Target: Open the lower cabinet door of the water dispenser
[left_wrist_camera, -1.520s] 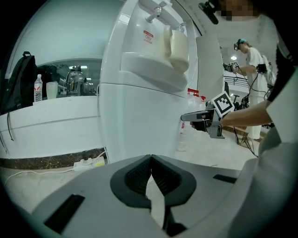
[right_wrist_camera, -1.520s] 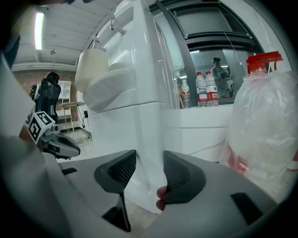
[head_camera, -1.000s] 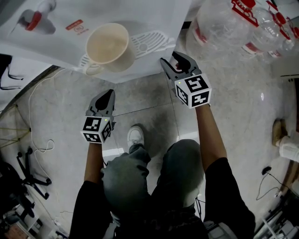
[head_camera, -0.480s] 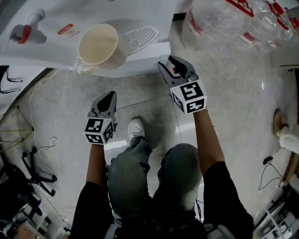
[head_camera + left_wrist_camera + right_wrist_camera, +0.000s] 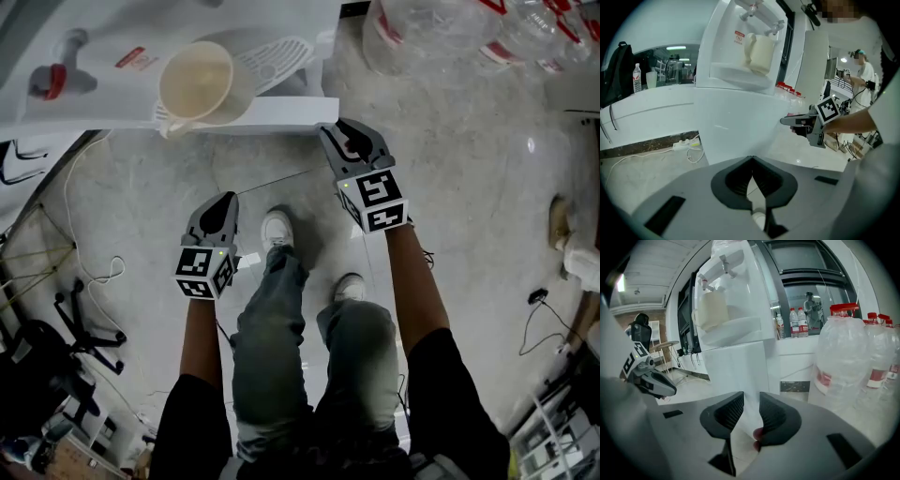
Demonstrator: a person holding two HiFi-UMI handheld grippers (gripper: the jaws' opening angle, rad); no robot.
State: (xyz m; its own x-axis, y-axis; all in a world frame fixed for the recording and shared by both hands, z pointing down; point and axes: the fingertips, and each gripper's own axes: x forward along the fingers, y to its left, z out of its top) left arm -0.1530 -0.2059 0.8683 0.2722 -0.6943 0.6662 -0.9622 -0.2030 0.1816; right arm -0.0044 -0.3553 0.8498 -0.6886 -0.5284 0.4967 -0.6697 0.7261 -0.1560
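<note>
The white water dispenser [image 5: 187, 23] stands on the tiled floor [image 5: 487, 187], with its lower cabinet door [image 5: 733, 371] below the drip ledge. The right claw [image 5: 345, 133] is at the door's right edge. Its jaws have just been closing, and the white edge now fills the gap between the pads. The left claw [image 5: 228, 199] hangs over the floor, apart from the dispenser, jaws together on nothing. A cream cup [image 5: 195, 82] sits on the ledge.
</note>
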